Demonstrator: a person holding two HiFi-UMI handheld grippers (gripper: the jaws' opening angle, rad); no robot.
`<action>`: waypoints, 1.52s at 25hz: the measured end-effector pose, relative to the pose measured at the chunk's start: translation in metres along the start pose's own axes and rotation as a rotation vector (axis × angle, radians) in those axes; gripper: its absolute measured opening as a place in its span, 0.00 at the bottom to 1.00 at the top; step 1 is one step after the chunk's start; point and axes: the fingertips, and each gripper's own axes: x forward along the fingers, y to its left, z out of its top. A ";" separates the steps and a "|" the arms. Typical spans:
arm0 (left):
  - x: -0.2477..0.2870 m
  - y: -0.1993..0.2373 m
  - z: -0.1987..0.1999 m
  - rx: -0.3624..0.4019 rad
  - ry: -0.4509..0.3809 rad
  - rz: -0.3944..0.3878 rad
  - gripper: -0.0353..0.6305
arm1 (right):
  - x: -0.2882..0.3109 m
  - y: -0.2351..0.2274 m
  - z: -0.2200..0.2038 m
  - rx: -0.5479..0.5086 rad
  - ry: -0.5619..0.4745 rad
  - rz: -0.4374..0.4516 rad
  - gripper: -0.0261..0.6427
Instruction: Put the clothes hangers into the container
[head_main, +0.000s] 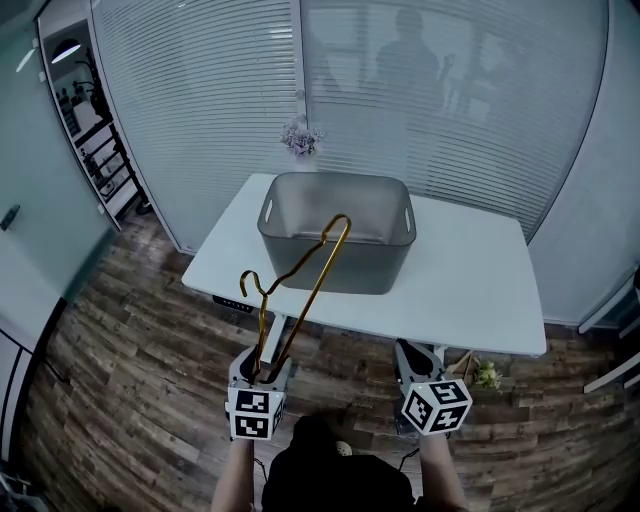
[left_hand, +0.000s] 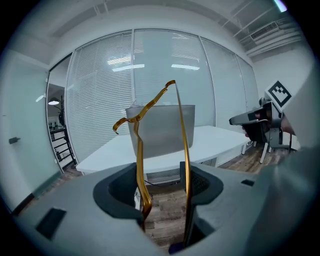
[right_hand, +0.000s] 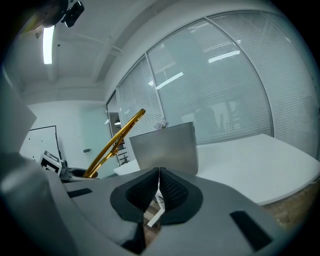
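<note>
The gold hanger (left_hand: 183, 145) stands up out of the left gripper (left_hand: 162, 180), whose jaws are spread wide but clamp across it, one thin bar against each pad, the hook off to the jaws' left. It looks like light, stiff, smooth metal, likely to swivel or slip. A hold low across both bars, as here, seems steadiest.

Straight ahead of those jaws, beyond the hanger's top corner, the grey container (head_main: 380, 265) sits open on the white table (head_main: 470, 290). Its near rim is the edge to clear, and there is free room above it.

The right gripper (right_hand: 159, 172) has its jaws pressed together on nothing.
</note>
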 end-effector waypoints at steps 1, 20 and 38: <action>-0.002 0.002 0.002 0.003 -0.003 0.004 0.45 | 0.000 0.000 0.001 0.001 -0.002 0.002 0.08; 0.037 0.031 0.035 0.032 -0.021 0.063 0.45 | 0.041 -0.024 0.052 -0.006 -0.074 0.022 0.08; 0.091 0.099 0.116 0.183 0.036 0.093 0.45 | 0.111 -0.032 0.174 -0.177 -0.115 0.171 0.08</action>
